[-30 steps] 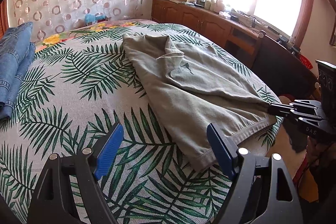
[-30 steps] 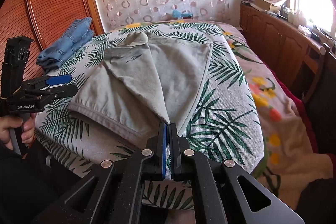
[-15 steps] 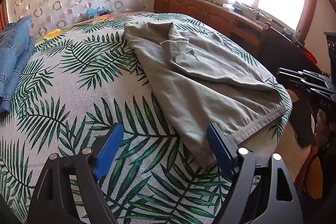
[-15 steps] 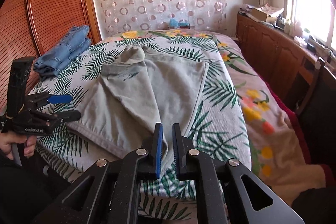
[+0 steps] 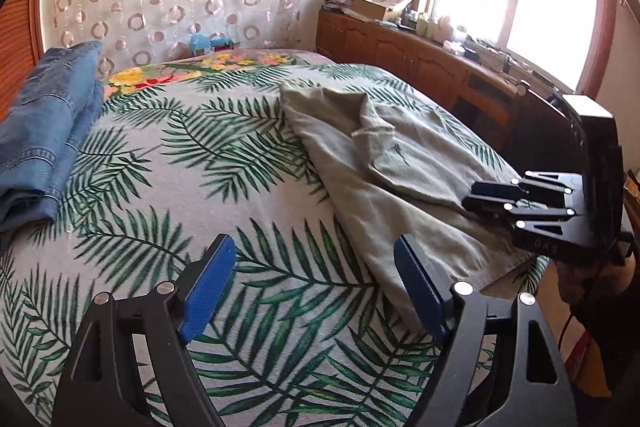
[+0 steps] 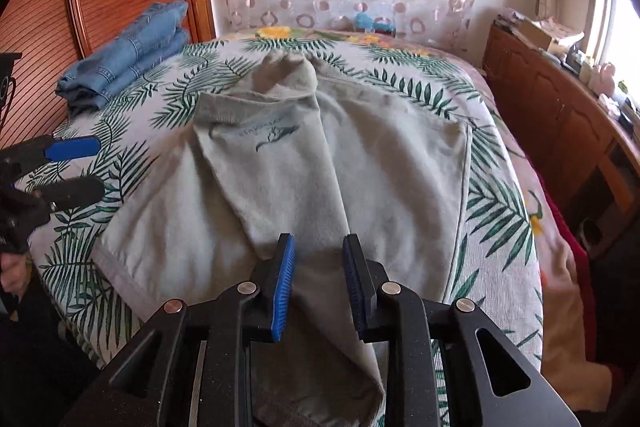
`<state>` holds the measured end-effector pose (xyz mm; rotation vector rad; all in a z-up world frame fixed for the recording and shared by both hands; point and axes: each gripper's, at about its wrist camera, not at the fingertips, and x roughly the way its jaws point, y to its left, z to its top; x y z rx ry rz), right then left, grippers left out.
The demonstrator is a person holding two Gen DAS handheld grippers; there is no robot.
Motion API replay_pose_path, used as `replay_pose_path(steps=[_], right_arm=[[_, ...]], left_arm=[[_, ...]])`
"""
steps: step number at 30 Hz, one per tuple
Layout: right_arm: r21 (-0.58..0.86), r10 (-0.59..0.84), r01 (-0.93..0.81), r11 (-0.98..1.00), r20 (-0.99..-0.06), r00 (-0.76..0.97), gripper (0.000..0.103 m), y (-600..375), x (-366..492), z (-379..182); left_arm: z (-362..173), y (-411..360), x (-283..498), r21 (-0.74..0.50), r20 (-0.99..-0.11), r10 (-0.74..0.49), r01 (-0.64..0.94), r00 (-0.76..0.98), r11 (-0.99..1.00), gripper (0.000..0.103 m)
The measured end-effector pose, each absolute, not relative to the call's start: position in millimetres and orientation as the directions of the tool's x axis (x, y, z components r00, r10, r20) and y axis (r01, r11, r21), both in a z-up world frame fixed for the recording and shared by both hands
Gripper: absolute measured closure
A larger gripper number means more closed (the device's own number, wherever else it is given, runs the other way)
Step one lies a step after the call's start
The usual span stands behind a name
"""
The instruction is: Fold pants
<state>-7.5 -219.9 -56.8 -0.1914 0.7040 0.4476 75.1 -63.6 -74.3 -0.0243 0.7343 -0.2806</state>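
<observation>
Your grey-green pants (image 6: 360, 167) lie spread across the near end of the palm-leaf bedspread (image 5: 200, 155), with one leg folded back diagonally over the other so its printed logo faces up, and a cuff end hanging off the bed edge right under your right gripper (image 6: 318, 279). That gripper stands with its jaws parted, the fabric passing below and between the blue pads (image 6: 283, 287) but not pinched by them. Your left gripper (image 5: 310, 287) is wide open too, hovering over bare bedspread just beside the left edge of the pants and holding nothing. By the look of it you are between folds: the lengthwise fold looks roughly done but loose, and neither hand has cloth. The next move likely calls for taking both layers at the near end, one gripper toward each corner, and carrying them toward the far end (pinch deep enough to catch the under layer, or the top leg alone will slide). Watch the dangling end, which could drag. The folded denim jeans (image 6: 128, 55) at the far left are well apart.
</observation>
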Motion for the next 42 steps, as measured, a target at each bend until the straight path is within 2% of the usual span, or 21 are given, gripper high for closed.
replay_pose_path(steps=[8,10,17,22,35,41,42], right_arm=[[0.0,0.361,-0.483,0.876,-0.665,0.654,0.072,-226,-2,-55],[-0.016,0.345,-0.477,0.879,-0.669,0.658,0.065,-225,0,-54],[-0.047,0.307,-0.464,0.884,-0.691,0.655,0.065,-213,7,-42],[-0.038,0.367,-0.523,0.852,-0.668,0.647,0.062,-189,10,-22],[0.024,0.443,-0.589,0.808,-0.684,0.58,0.061,-130,53,-18],[0.018,0.422,-0.57,0.821,-0.692,0.586,0.061,-118,69,-23],[0.016,0.418,-0.568,0.823,-0.695,0.585,0.068,-117,72,-24]], left_arm=[[-64,-50,74,-0.118,-0.626,-0.242,0.216,0.741,0.969,0.021],[-61,-48,73,-0.119,-0.619,-0.24,0.213,0.747,0.97,0.021],[-59,-39,73,-0.122,-0.608,-0.231,0.198,0.76,0.973,0.021],[-60,-35,73,-0.128,-0.607,-0.227,0.188,0.762,0.974,0.021],[-65,-26,72,-0.145,-0.607,-0.225,0.173,0.762,0.974,0.021],[-69,-30,71,-0.143,-0.615,-0.232,0.183,0.753,0.973,0.021],[-70,-30,71,-0.142,-0.616,-0.232,0.184,0.753,0.973,0.021]])
